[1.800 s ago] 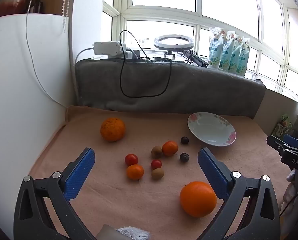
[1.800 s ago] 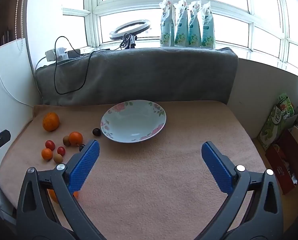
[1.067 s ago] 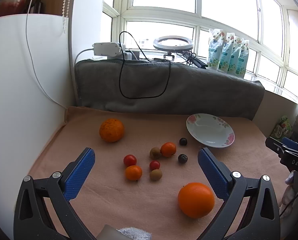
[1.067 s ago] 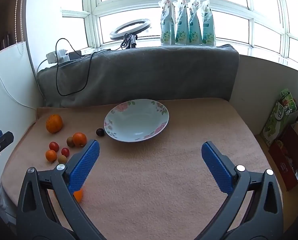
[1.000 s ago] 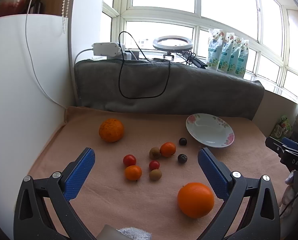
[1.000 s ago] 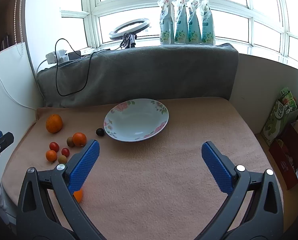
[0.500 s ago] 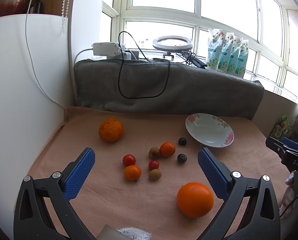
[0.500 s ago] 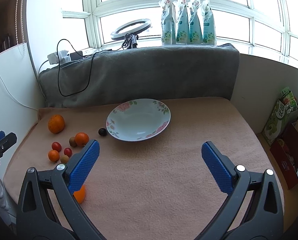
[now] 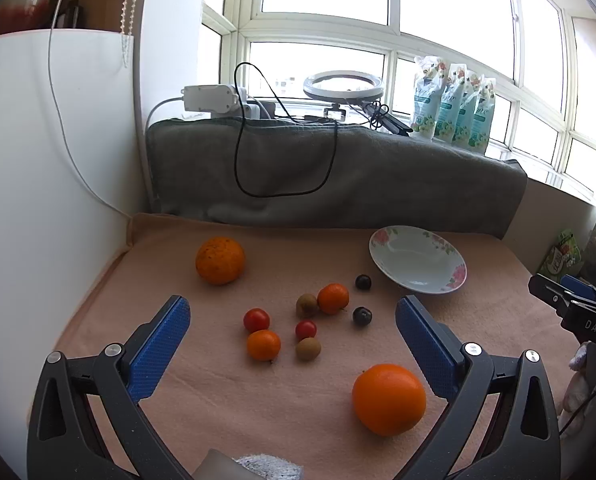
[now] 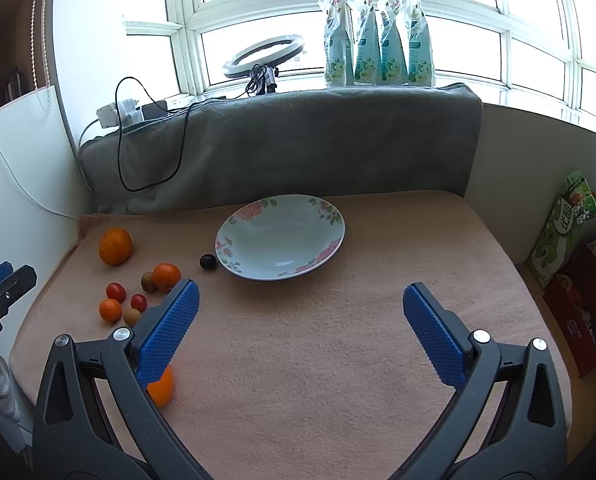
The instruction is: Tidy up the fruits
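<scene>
**Both grippers open above the cloth**

Your left gripper [image 9: 291,322] is wide open and holds nothing; small fruits lie between its fingers: cherry tomatoes [image 9: 256,319], a mandarin [image 9: 263,345], and near its right finger a big orange [image 9: 388,404]. Your right gripper [image 10: 300,306] is open too, empty, over the bare peach cloth [image 10: 318,340]. Beyond it stands the empty floral plate [image 10: 280,237], with a dark plum [image 10: 208,261] just beside its rim.

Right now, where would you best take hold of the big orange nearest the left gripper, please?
Across the widest middle of the big orange, coming from above with the open left gripper. It is round, sits free on the cloth, nothing touching it.
</scene>
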